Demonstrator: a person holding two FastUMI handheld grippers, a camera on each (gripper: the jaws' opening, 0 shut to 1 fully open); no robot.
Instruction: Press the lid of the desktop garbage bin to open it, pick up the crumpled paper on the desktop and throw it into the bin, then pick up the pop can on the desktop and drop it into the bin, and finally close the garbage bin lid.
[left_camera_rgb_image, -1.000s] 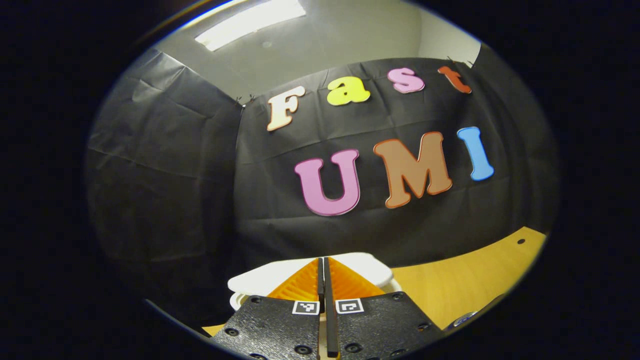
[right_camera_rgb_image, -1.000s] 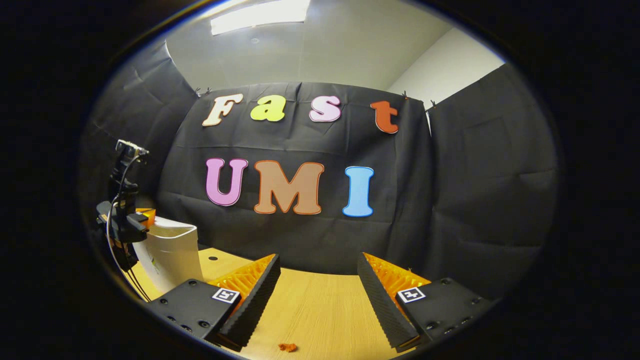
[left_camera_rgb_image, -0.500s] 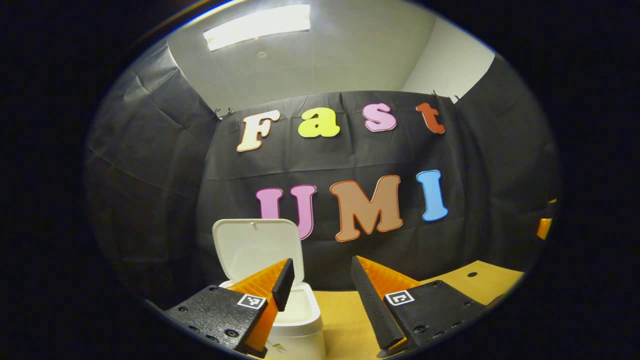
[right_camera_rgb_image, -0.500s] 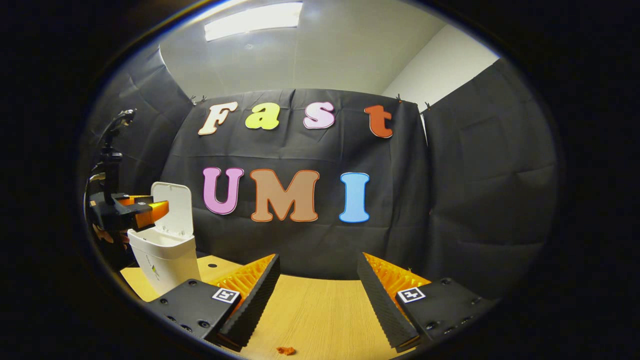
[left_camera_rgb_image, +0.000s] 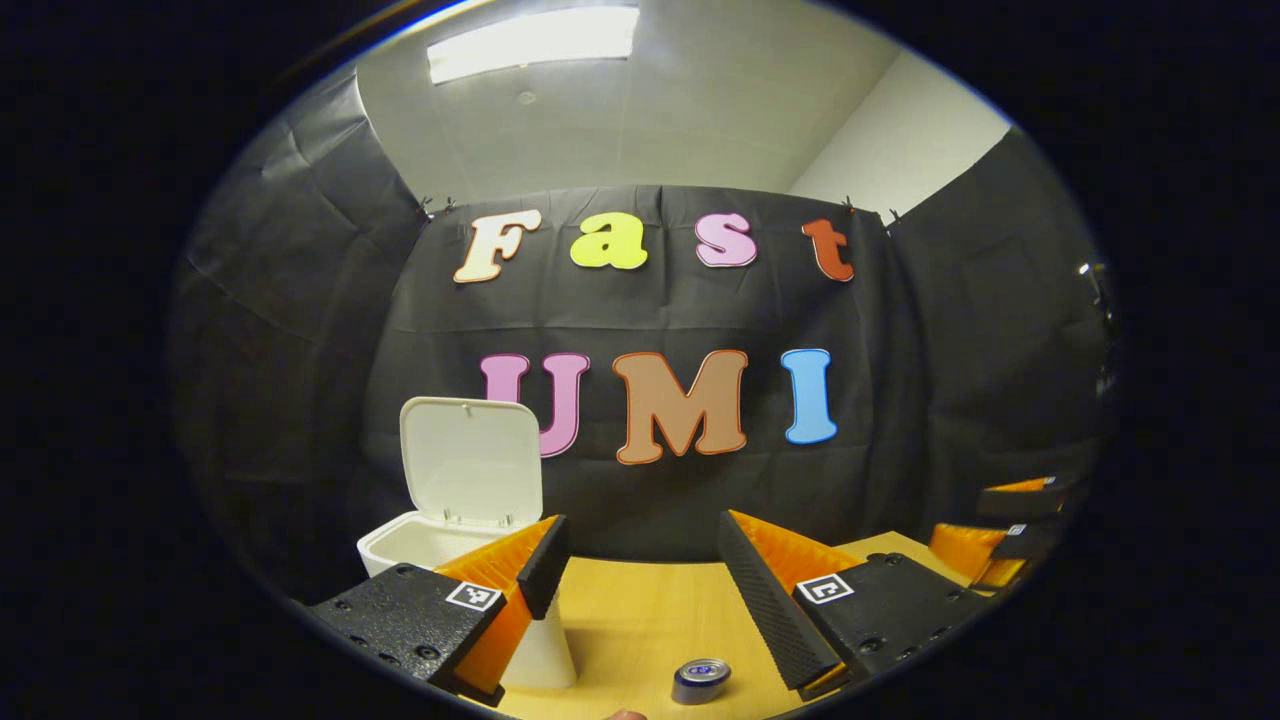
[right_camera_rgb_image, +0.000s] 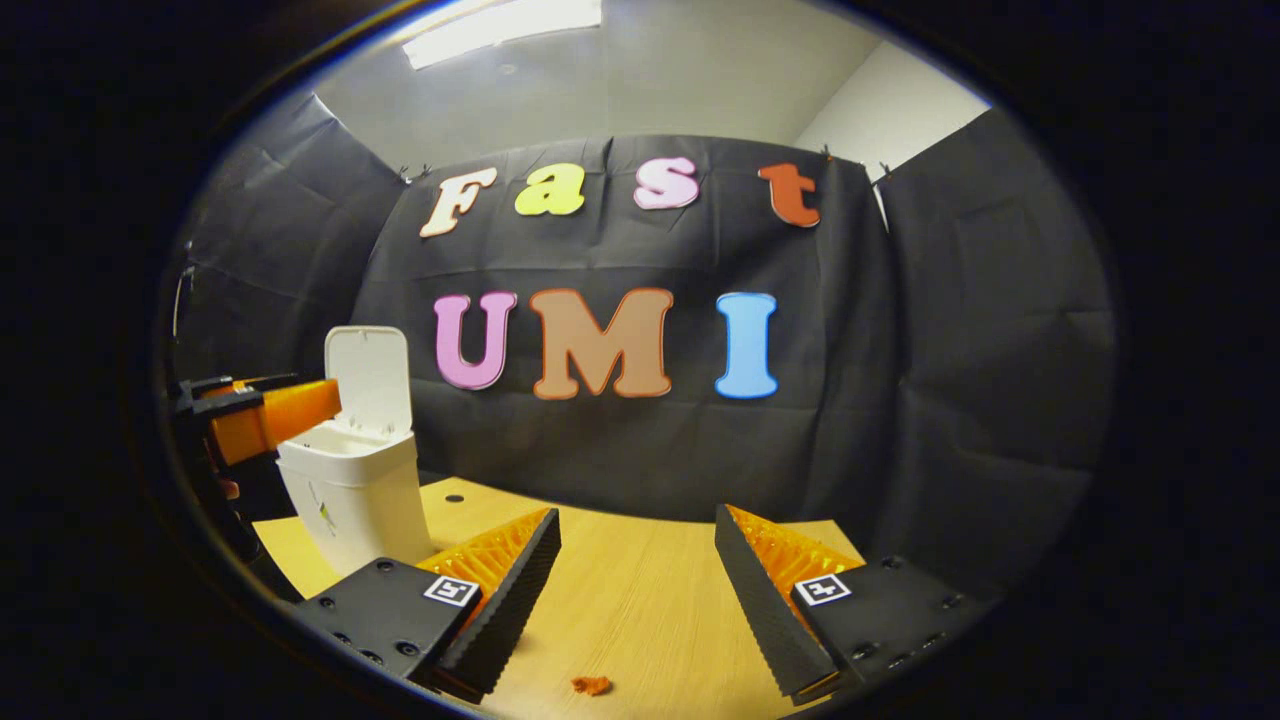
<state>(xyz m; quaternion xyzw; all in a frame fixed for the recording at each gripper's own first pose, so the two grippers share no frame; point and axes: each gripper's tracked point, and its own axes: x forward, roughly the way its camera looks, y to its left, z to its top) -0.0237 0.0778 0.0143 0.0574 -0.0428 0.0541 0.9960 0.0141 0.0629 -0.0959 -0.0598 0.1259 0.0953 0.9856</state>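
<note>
With the bin (left_camera_rgb_image: 465, 560) lid up and both grippers' fingers spread empty, the crumpled paper (right_camera_rgb_image: 591, 685) near the desktop's (right_camera_rgb_image: 640, 600) front edge, probably light and soft, suits a pinch across its middle.

You've got a light wooden surface (right_camera_rgb_image: 640, 590) with a small round hole (right_camera_rgb_image: 455, 497) near its far left, black cloth wall (right_camera_rgb_image: 950, 400) hung behind and at both sides, pale ceiling (left_camera_rgb_image: 650, 120) above with a long bright light panel (left_camera_rgb_image: 533, 44).

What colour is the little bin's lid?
White; the lid stands open, clearest in the left gripper view.
</note>
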